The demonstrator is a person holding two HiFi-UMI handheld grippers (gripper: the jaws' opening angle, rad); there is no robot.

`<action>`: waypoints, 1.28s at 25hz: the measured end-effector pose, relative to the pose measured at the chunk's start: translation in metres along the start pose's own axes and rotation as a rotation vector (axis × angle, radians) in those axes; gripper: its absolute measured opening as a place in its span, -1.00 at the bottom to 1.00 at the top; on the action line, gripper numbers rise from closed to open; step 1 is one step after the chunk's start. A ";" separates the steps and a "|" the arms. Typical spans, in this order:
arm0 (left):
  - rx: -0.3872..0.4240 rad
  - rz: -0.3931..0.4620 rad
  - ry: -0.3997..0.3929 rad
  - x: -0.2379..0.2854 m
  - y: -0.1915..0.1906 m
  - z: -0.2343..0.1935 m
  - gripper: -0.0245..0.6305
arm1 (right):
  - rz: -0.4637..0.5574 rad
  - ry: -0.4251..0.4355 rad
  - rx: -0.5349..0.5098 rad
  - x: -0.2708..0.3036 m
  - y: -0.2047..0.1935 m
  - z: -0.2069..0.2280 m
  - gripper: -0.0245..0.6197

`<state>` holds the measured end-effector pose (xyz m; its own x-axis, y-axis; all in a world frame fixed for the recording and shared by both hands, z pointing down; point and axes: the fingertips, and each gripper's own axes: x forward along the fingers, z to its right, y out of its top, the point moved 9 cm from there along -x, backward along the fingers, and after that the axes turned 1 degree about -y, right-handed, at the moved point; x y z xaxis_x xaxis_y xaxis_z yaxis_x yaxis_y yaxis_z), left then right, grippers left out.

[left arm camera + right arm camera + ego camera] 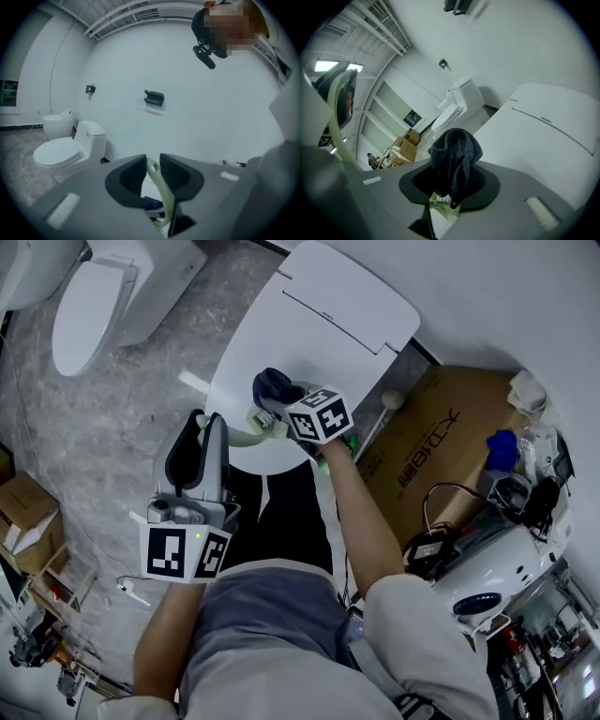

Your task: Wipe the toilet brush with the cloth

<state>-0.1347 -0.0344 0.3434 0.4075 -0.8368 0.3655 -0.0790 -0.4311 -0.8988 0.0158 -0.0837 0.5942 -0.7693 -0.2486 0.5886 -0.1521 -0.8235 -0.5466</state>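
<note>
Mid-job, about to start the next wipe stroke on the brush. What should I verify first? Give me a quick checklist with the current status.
1. Left gripper shut on the toilet brush handle: ok.
2. Right gripper shut on the cloth: ok.
3. Cloth pressed against the handle: cannot tell; they sit close, but the contact is hidden.
4. Both grippers over the closed toilet lid: ok.
5. Brush head state: cannot tell; not in view.

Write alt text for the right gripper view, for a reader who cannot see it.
The right gripper has its jaws shut on a bunched dark cloth, seen close up. A pale green toilet brush handle curves up the left edge, and a white toilet lid fills the right, with a second toilet by the far wall.
</note>
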 end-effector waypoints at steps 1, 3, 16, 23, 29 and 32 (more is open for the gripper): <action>0.000 -0.001 0.000 0.000 0.000 0.000 -0.93 | 0.005 -0.003 0.005 -0.002 -0.001 0.001 -0.59; -0.001 -0.001 0.001 -0.001 -0.001 0.000 -0.93 | 0.014 -0.008 0.011 -0.005 -0.003 0.002 -0.59; -0.003 0.003 0.003 -0.002 -0.001 -0.002 -0.93 | 0.033 -0.043 0.018 -0.031 -0.018 0.002 -0.59; -0.001 0.004 0.006 -0.002 0.000 -0.001 -0.93 | 0.026 -0.056 0.043 -0.045 -0.032 0.004 -0.59; -0.001 0.005 0.010 -0.001 -0.001 0.000 -0.93 | 0.035 -0.086 0.052 -0.057 -0.043 0.007 -0.60; 0.001 0.004 0.010 -0.001 -0.001 0.000 -0.93 | 0.032 -0.094 0.061 -0.062 -0.047 0.009 -0.60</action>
<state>-0.1346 -0.0330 0.3438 0.3978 -0.8420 0.3644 -0.0797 -0.4274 -0.9005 0.0762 -0.0346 0.5890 -0.7108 -0.3195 0.6266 -0.0884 -0.8433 -0.5302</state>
